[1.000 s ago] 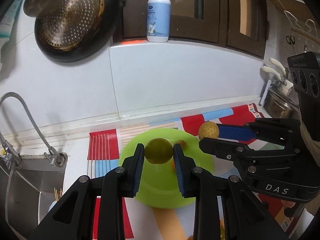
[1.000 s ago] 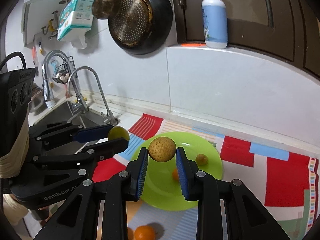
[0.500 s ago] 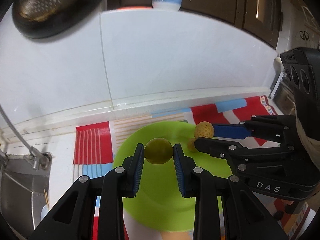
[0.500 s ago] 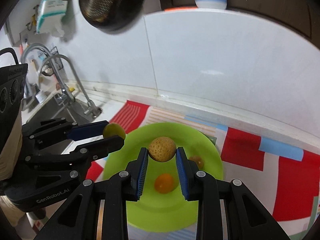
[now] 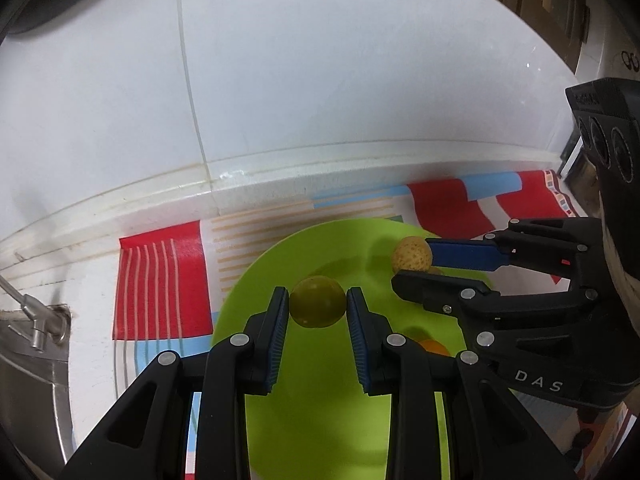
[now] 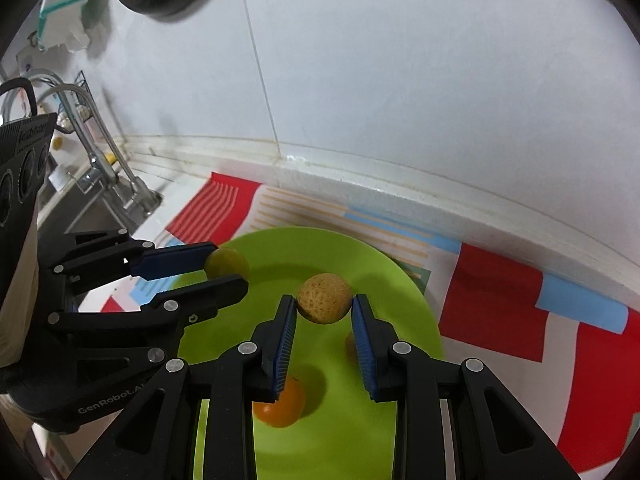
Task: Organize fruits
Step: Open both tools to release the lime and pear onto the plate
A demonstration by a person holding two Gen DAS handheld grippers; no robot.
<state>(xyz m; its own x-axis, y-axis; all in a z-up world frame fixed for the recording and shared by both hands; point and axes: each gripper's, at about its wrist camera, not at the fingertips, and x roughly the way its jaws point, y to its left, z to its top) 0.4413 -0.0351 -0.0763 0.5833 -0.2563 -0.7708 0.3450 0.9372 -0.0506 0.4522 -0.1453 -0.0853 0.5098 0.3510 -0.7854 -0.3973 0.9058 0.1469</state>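
Now that closer: both fruit-clamping grippers, left gripper and right gripper, over green plate.

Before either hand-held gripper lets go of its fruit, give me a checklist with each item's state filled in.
1. Left hand-held gripper shut on the green fruit: ok.
2. Right hand-held gripper shut on the speckled tan fruit: ok.
3. Both fruits are over the green plate, not the striped mat: ok.
4. Drop spot under the tan fruit is free: not ok, the orange fruit lies just beside it.
5. Height of each fruit above the plate: cannot tell.
6. The two grippers are apart from each other: ok.
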